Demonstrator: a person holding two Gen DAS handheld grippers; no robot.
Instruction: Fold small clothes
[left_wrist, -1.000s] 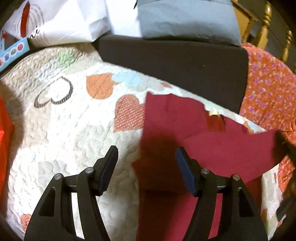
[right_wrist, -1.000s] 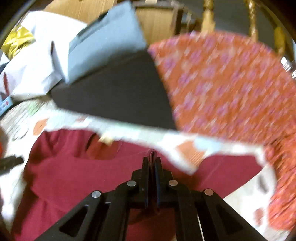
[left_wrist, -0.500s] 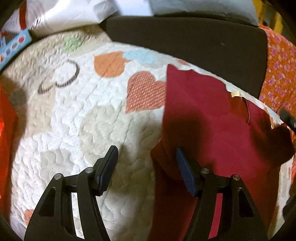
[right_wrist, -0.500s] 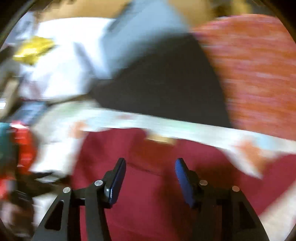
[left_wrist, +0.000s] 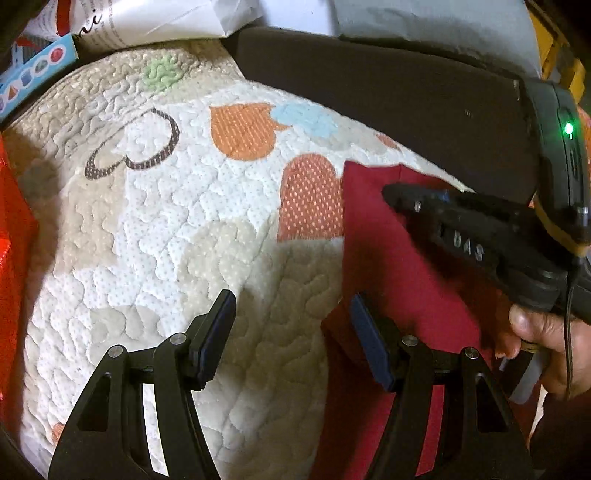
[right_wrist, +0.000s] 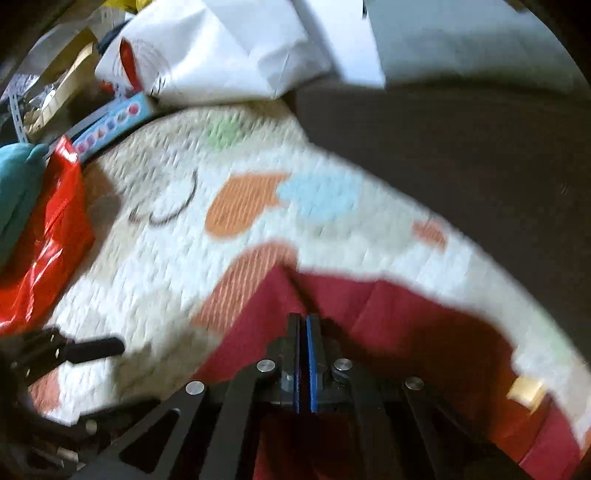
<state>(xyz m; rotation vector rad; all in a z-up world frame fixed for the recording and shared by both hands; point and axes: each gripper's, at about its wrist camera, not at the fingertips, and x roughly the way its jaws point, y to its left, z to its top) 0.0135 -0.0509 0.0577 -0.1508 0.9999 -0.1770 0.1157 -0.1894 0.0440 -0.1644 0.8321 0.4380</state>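
A dark red garment (left_wrist: 391, 280) lies on a quilted heart-print mat (left_wrist: 177, 229), its folded left edge running down the right half of the left wrist view. My left gripper (left_wrist: 291, 325) is open and empty, straddling the garment's left edge just above the mat. My right gripper (right_wrist: 303, 325) has its jaws together over the red garment (right_wrist: 388, 314), near the garment's top left corner; I cannot tell whether cloth is pinched. It also shows in the left wrist view (left_wrist: 402, 192), reaching in from the right.
A dark cushion (left_wrist: 388, 96) borders the mat at the back. White paper bags (right_wrist: 221, 55) and a blue box (right_wrist: 110, 125) lie at the back left. A red plastic bag (right_wrist: 44, 236) and a teal item (right_wrist: 18, 184) sit at the left edge.
My right gripper opened and let the sleeve go, then moved left over the garment's top left corner and shut. The sleeve now lies folded onto the garment. My left gripper stayed open and drifted left.
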